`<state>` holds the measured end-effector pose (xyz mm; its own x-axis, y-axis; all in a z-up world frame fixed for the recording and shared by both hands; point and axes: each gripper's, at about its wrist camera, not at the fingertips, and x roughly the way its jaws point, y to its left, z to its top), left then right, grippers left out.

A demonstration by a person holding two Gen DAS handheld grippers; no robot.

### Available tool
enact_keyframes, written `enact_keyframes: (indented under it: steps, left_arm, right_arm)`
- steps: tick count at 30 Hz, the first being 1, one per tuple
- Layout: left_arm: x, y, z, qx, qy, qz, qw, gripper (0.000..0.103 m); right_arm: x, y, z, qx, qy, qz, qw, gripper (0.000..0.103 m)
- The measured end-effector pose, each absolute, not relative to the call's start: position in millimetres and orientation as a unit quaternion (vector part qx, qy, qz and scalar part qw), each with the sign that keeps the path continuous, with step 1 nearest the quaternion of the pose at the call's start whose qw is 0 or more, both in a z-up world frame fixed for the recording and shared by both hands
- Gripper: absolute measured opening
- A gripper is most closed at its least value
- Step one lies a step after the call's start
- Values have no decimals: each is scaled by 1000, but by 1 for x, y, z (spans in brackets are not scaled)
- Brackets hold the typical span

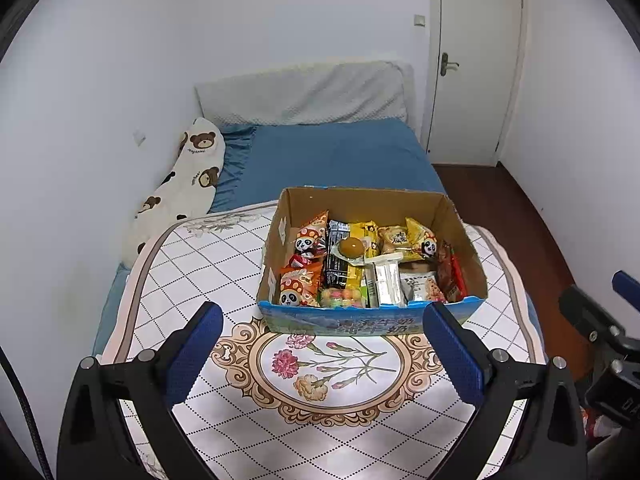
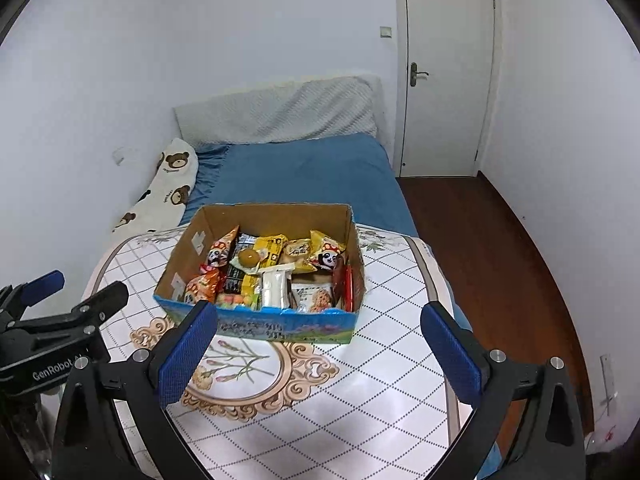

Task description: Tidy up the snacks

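Observation:
An open cardboard box (image 1: 360, 200) with a blue printed front stands on a round table (image 1: 224, 264) with a white diamond-pattern cloth. It holds several snack packs: orange panda bags (image 1: 298, 284), a black wrapper (image 1: 338, 260), a round jelly cup (image 1: 351, 247), a white pack (image 1: 386, 282). My left gripper (image 1: 324, 354) is open and empty, just in front of the box. My right gripper (image 2: 318, 354) is open and empty, also in front of the box (image 2: 276, 214). Each gripper shows at the other view's edge.
Behind the table is a bed with a blue sheet (image 1: 332, 156), a grey pillow (image 1: 304, 94) and a bear-print bolster (image 1: 188, 180) by the left wall. A white door (image 1: 472, 60) and dark wood floor (image 2: 480, 248) lie to the right.

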<state>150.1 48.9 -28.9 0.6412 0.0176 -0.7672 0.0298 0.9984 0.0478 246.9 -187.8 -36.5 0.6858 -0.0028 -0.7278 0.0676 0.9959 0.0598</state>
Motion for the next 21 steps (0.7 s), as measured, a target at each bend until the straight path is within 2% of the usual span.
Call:
enact_keyframes:
  steps: [21]
  left_arm:
    - [171,50,-41,23,433,1,901,103]
  right_arm:
    - [280,-188,-57,37,412,-38,910,103]
